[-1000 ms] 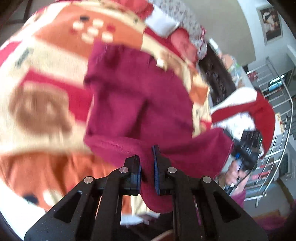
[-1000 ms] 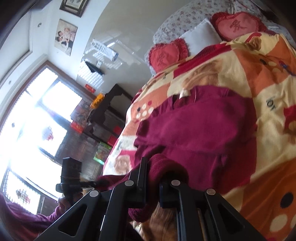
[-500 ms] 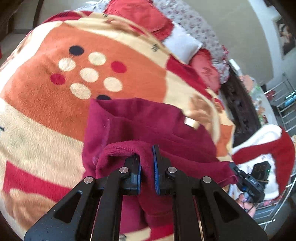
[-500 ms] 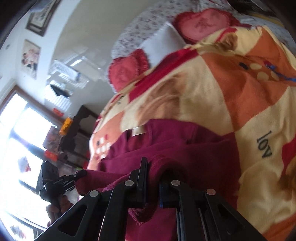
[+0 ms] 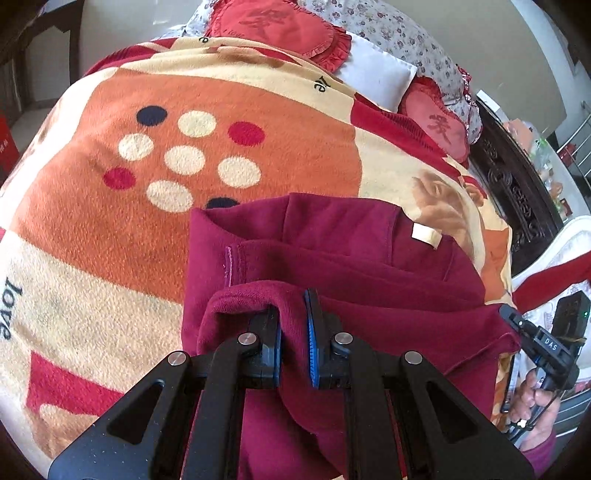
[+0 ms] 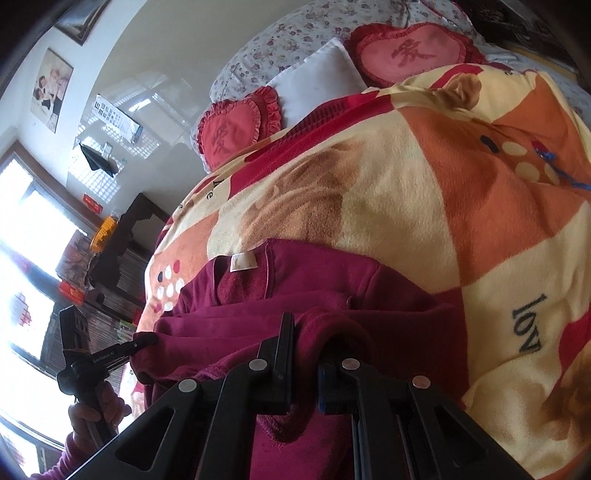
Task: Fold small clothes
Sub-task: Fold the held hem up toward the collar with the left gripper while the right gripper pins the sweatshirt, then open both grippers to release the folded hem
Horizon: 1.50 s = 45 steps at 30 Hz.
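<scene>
Both wrist cameras sit close above a maroon garment (image 5: 354,236) (image 6: 332,280) on a patterned blanket (image 5: 184,92) (image 6: 461,166), looking down toward the pillows at frame top; each shows the other gripper at its edge.

Left claw (image 5: 293,339) clamped on a raised fold of a maroon fleece garment (image 5: 369,288); cloth bunched between the black jaws and draped over the left one. Garment lies partly doubled on an orange, cream and red fleece blanket (image 5: 147,229) covering the bed. Small cream label (image 5: 425,235) at the garment's far edge. Red heart-shaped cushions (image 5: 280,26) and a white pillow (image 5: 376,74) at the head. Right claw (image 5: 511,320) at the garment's right corner, hand (image 5: 532,400) below it.
</scene>
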Motion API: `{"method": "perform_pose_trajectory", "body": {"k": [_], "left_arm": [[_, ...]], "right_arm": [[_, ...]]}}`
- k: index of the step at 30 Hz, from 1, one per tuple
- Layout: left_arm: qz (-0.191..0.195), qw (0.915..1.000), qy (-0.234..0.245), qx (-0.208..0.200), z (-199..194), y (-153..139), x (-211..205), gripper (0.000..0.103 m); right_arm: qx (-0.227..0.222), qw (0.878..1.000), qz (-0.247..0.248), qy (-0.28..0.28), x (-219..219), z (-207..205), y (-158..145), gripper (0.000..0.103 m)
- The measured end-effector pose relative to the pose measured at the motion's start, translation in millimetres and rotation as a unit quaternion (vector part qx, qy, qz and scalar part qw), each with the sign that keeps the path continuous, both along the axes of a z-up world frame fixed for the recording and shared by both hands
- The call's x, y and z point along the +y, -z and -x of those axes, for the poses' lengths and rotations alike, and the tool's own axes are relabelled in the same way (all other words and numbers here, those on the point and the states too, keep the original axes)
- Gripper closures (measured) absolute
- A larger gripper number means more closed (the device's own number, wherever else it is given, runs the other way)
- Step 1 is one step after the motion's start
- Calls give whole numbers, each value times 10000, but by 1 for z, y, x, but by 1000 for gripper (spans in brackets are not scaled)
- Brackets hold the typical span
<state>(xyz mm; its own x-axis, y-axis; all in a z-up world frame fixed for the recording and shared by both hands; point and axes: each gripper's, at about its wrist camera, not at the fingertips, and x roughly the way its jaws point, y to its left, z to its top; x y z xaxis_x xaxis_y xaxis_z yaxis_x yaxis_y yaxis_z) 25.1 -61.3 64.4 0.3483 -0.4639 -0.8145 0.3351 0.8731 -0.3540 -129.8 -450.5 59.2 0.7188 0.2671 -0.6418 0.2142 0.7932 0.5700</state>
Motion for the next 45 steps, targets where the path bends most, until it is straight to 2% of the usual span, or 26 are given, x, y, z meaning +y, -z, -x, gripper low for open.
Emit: {"method": "perform_pose_trajectory", "body": {"k": [5, 9, 11, 13, 16, 19, 20, 21, 23, 24, 26, 28, 31, 34, 37, 40, 42, 45], "left_arm": [[-143, 9999, 45, -83, -1, 0, -6, 93], [-113, 9999, 8, 119, -13, 11, -8, 93], [10, 9994, -34, 330, -21, 17, -6, 93], [316, 9980, -112, 528, -28, 22, -1, 92], [653, 9947, -85, 789, -34, 22, 7, 89], [958, 9914, 39, 889, -34, 13, 14, 78], [1000, 9910, 72, 883, -33, 9, 15, 70], [1049, 9909, 124, 841, -29, 2, 16, 63], [1110, 9908, 180, 750, -25, -7, 18, 56], [1124, 9912, 197, 675, -23, -12, 19, 52], [1128, 9914, 182, 636, -21, -17, 22, 50], [1049, 9936, 0, 416, -17, -24, 30, 38], [1144, 9931, -218, 145, -15, -30, 43, 35], [1139, 9928, -270, 245, -16, -25, 46, 35], [1062, 9935, -313, 280, -15, -19, 47, 35], [1080, 9928, -400, 335, -13, -16, 53, 35], [1089, 9923, -474, 360, -12, -15, 58, 35], [1088, 9919, -521, 395, -11, -16, 67, 35]], "right_arm": [[31, 10000, 1, 56, -1, -3, 2, 95], [136, 9997, -36, 176, -4, -6, 10, 95], [244, 9990, -254, 260, -10, -11, 20, 95], [254, 9983, -449, 276, -15, -14, 27, 95], [183, 9976, -613, 257, -18, -9, 24, 94], [100, 9980, -598, 173, -18, 3, 14, 92], [84, 9982, -579, 163, -17, 6, 12, 91], [75, 9984, -544, 155, -16, 10, 9, 89], [8, 9989, -410, 226, -16, 21, 1, 86], [-30, 9989, -364, 283, -17, 26, -2, 81], [-139, 9987, -215, 436, -21, 39, -11, 79], [-293, 9984, -169, 450, -20, 50, -16, 79], [-175, 9998, 133, -7, 1, 55, -14, 79], [-11, 9980, 429, -468, 27, 40, -8, 79], [-12, 9957, 702, -600, 43, 10, -6, 79], [-92, 9964, 775, -335, 38, -20, -3, 79], [136, 9951, 979, 75, 26, -41, 6, 79], [378, 9963, 678, 373, 10, -51, 17, 79]]}}
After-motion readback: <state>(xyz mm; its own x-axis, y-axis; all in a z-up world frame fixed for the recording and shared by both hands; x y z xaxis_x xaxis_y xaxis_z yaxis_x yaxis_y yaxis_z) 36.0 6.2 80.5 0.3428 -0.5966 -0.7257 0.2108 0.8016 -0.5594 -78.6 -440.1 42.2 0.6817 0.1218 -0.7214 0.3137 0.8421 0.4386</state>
